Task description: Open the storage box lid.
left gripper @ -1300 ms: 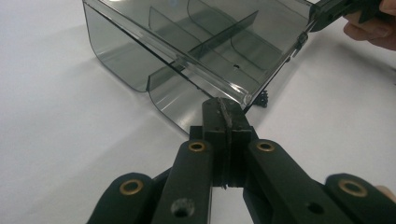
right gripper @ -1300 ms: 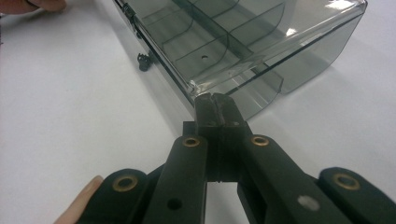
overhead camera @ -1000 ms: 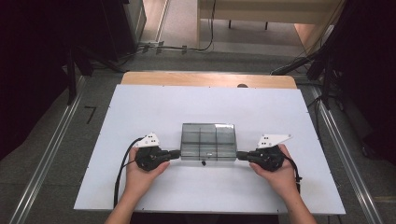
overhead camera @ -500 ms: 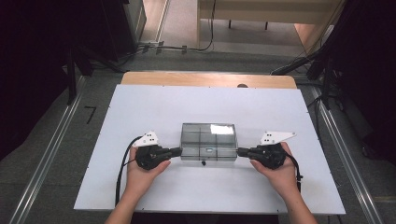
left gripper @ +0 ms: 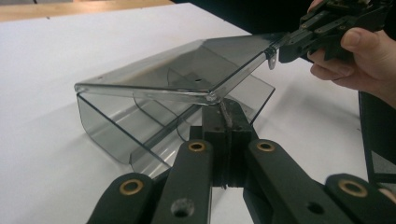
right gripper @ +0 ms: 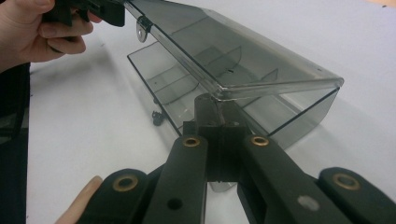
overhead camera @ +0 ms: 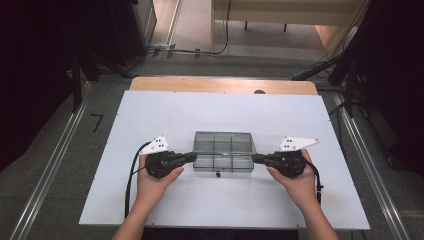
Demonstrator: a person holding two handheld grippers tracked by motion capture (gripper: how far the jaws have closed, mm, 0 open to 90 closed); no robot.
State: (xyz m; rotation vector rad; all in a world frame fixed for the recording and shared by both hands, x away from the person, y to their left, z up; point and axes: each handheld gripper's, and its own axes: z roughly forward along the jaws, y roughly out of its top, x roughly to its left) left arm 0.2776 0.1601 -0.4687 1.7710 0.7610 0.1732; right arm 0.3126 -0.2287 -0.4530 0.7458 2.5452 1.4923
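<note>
A smoky clear plastic box (overhead camera: pixel 223 150) with inner dividers sits mid-table. Its hinged lid (left gripper: pixel 187 70) is tilted up at the near edge over the base (left gripper: pixel 116 126). My left gripper (overhead camera: pixel 194 156) is shut on the lid's near left corner, seen close in the left gripper view (left gripper: pixel 224 109). My right gripper (overhead camera: pixel 254 159) is shut on the near right corner, and its own view shows that pinch (right gripper: pixel 217 100). Each gripper view also shows the other gripper at the far corner: the right gripper (left gripper: pixel 285 46) and the left gripper (right gripper: pixel 119 14). The lid (right gripper: pixel 243 51) hangs above the base (right gripper: pixel 173 79).
The box rests on a white board (overhead camera: pixel 200 110) over a wooden table (overhead camera: pixel 220 84). A small black piece (overhead camera: pixel 218 175) lies on the board just in front of the box. Metal rails (overhead camera: pixel 55 165) and dark floor flank the table.
The lid's near edge has come up off the base, held at both corners. The hands have barely shifted.
</note>
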